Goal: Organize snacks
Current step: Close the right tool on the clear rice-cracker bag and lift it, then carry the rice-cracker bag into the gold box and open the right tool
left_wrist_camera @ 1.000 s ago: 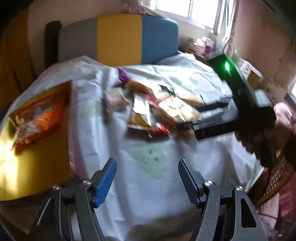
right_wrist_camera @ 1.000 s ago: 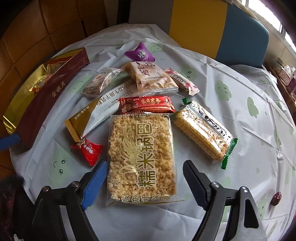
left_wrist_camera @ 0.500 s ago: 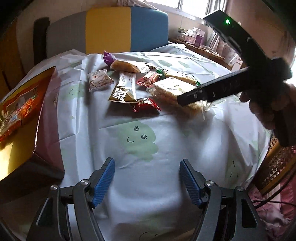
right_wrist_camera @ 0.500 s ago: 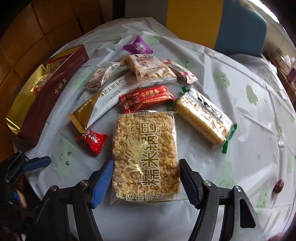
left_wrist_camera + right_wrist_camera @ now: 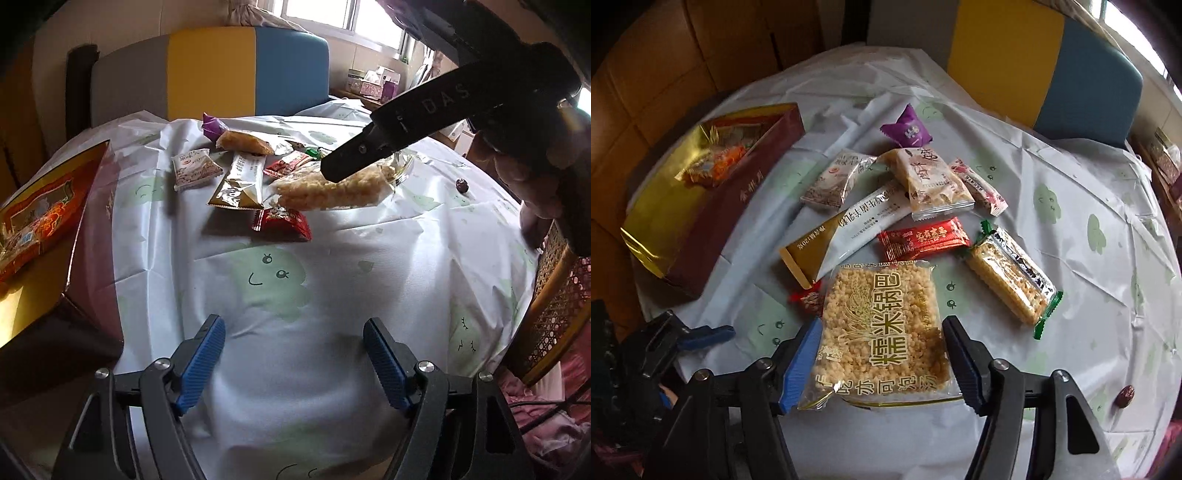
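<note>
While my right gripper [image 5: 881,360] has just closed its jaws onto the rice-cracker pack [image 5: 881,328], lifted between the pads, my left gripper [image 5: 293,363] hangs open and empty.

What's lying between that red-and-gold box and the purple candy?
In the right wrist view, one small pale snack packet lies between the red-and-gold box and the purple candy; otherwise bare white tablecloth.
</note>
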